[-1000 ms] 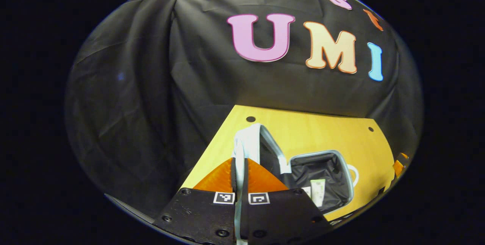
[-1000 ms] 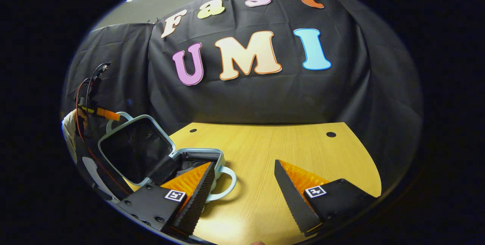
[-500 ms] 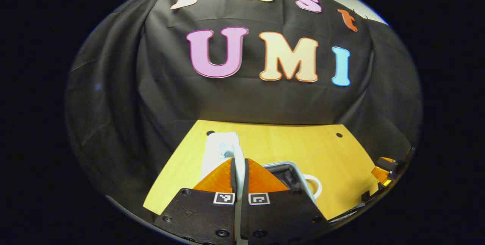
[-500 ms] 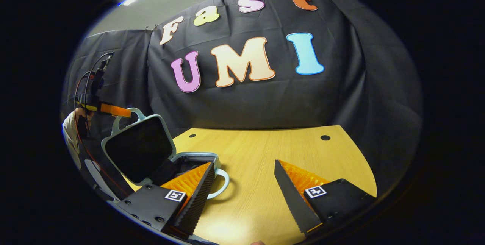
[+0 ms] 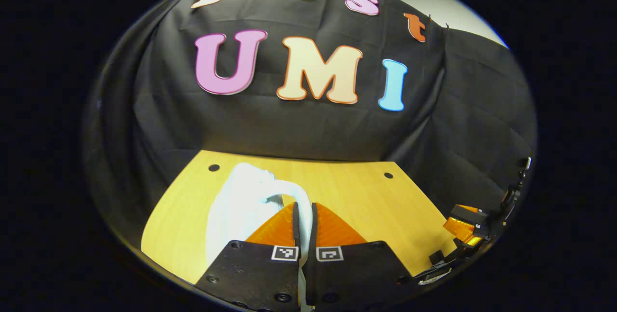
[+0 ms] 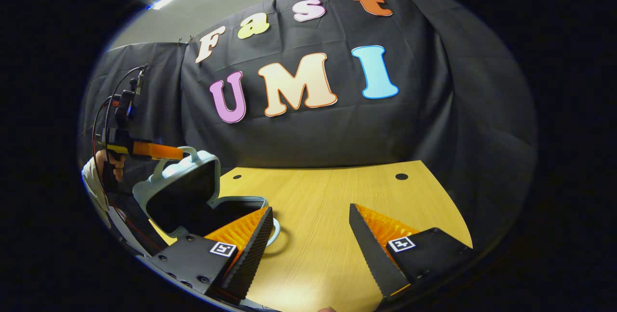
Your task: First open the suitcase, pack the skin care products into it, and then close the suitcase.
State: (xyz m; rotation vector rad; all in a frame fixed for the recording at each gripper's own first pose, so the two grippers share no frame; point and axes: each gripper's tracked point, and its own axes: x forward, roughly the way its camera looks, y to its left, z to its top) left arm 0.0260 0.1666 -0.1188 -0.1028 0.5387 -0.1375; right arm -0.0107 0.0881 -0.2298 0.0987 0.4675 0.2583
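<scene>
The pale blue suitcase lid (image 5: 236, 206) stands tilted in front of my left gripper (image 5: 303, 206), which is shut on the lid's handle (image 5: 295, 192). In the right gripper view the lid (image 6: 183, 191) leans partway over the suitcase base (image 6: 241, 202), its black lining facing down. There the left gripper (image 6: 159, 150) pinches the handle at the lid's top, held by a hand (image 6: 113, 167). My right gripper (image 6: 311, 210) hovers open over the table beside the base, holding nothing. The lid hides the inside of the case.
The wooden table (image 6: 337, 196) has small round holes near its far edge (image 6: 401, 176). The black cloth wall rises close behind it. In the left gripper view the right gripper (image 5: 465, 220) sits at the far right, past the table's edge (image 5: 424, 235).
My left gripper has swung the lid by its handle from wide open to leaning over the base. The case's inside has gone out of the left gripper view. The right gripper barely moved.
</scene>
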